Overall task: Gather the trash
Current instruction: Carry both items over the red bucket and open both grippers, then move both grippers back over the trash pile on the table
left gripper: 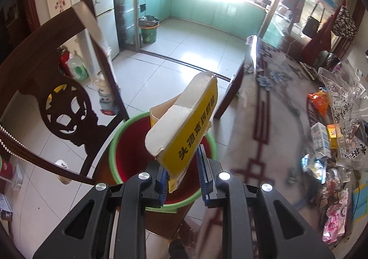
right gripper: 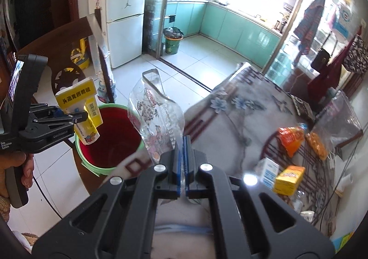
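My left gripper (left gripper: 182, 167) is shut on a yellow and white cardboard box (left gripper: 184, 125) with black lettering, held over a red bucket (left gripper: 128, 155) with a green rim. In the right wrist view the same left gripper (right gripper: 76, 118) and yellow box (right gripper: 79, 100) hang at the bucket's (right gripper: 110, 141) left edge, a hand gripping the handle. My right gripper (right gripper: 182, 144) is shut on a crumpled clear plastic wrapper (right gripper: 156, 118) with printed pictures, raised above the table edge just right of the bucket.
A dark wooden chair (left gripper: 57, 88) stands left of the bucket. The table (right gripper: 241, 107) with a patterned cloth carries more litter: orange packets (right gripper: 289, 137), a yellow carton (right gripper: 288, 178), a white box (right gripper: 269, 171), clear bags (left gripper: 345, 116). A green bin (right gripper: 172, 42) stands in the kitchen doorway.
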A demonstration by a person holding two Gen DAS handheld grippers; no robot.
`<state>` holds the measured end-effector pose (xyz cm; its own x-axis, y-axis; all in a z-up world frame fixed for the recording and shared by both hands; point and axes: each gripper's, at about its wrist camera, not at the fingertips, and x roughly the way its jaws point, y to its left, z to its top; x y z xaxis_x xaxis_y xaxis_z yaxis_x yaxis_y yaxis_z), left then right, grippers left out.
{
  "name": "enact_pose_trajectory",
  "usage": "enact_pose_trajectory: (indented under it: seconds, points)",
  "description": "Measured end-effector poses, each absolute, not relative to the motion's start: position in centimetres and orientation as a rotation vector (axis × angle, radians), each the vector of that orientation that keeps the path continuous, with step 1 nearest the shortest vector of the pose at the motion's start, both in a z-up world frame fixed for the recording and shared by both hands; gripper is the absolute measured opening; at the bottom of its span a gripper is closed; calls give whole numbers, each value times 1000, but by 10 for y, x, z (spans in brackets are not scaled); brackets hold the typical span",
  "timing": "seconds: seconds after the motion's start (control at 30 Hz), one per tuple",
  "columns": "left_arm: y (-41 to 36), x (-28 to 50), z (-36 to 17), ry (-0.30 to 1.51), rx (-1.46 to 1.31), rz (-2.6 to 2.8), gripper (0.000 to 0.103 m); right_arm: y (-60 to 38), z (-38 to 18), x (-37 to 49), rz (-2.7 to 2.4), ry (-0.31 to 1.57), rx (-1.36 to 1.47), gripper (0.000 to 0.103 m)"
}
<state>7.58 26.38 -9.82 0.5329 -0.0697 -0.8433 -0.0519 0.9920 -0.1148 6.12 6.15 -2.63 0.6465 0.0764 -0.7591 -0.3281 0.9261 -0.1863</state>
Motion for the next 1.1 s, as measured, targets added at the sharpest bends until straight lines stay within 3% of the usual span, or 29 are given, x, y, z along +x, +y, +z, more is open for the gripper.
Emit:
enact_pose_trajectory:
  seconds: [0.47,0.77,0.83,0.87,0.9,0.97,1.1]
  points:
    - [306,90,-142,1109,-138,19,20,120,-122,123,481,1060,-62,3]
    - [313,102,-154,1137,-134,9,22,140,-139,129,478,1101,-59,4]
    - [312,104,-155,1148,-129,13,26,139,-141,132,481,1112,-53,24]
    - [312,105,-156,1149,-125,24,36,139,-141,132,467,1109,-48,49]
    - [312,105,-155,1143,-128,26,47,136,-139,131,448,1090,-41,57]
    - [313,104,-154,1134,-129,26,54,131,-135,129,438,1079,-17,57]
    - [306,103,-151,1127,-129,8,54,109,-122,118,404,1073,5,58]
